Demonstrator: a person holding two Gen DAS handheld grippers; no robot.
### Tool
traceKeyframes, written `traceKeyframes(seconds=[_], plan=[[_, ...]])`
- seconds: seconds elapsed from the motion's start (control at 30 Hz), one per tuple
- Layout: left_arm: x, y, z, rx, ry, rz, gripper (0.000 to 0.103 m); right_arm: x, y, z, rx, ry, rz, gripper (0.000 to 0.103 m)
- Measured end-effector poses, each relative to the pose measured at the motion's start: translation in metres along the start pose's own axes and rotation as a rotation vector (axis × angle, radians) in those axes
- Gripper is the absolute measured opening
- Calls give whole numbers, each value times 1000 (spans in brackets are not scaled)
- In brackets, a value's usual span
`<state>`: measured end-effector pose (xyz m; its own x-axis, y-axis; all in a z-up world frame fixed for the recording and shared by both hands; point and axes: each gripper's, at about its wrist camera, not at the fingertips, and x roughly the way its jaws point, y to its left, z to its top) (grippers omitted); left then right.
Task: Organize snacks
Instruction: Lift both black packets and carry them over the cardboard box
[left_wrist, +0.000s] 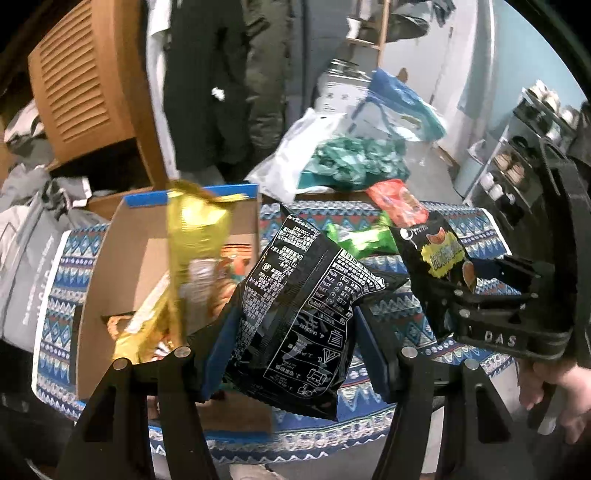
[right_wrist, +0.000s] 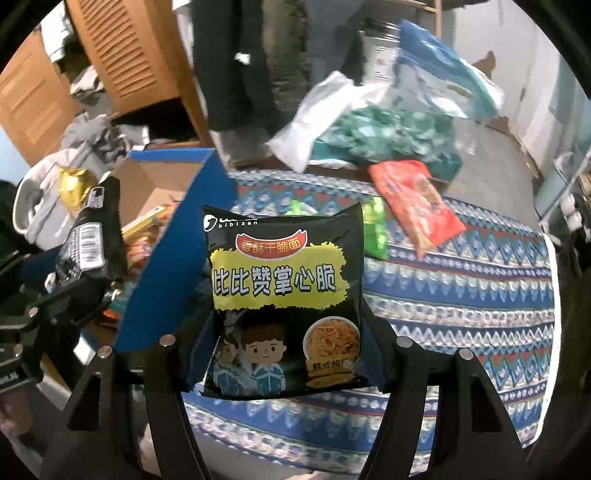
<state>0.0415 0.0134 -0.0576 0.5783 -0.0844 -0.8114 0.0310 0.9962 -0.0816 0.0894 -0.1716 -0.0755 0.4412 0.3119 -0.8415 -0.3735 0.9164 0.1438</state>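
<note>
Two black noodle-snack packets are hanging in our grippers above the patterned tablecloth (right_wrist: 461, 295).

We are clamping the left gripper (left_wrist: 291, 332) on a black packet (left_wrist: 295, 314) with its printed back facing us, beside the open cardboard box (left_wrist: 133, 254) at the tabletop's left edge, where a gold packet (left_wrist: 195, 251) is standing up, blurred, among other snacks. We are clenching the right gripper (right_wrist: 284, 332) on a second black packet (right_wrist: 282, 295), its yellow label and cartoon figures facing us, just right of the box's blue flap (right_wrist: 173, 258). A red packet (right_wrist: 413, 206) and a green packet (right_wrist: 375, 229) are lying toward the tabletop's far edge, in front of a white plastic bag (right_wrist: 317, 110) and teal wrapping (right_wrist: 384, 136).
</note>
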Motion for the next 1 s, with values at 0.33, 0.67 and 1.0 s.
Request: traceKeyframes(seconds=[0.33,0.67,1.0], plan=[[11,58,17,-106,14,15,64,20,58,13,-90,33,40,67],[33,121,21,-242,44,43,64,50,110,29,-159,70,70,67],[33,162,11,-296,55,104,65,81,156,50,-208,94,97,67]])
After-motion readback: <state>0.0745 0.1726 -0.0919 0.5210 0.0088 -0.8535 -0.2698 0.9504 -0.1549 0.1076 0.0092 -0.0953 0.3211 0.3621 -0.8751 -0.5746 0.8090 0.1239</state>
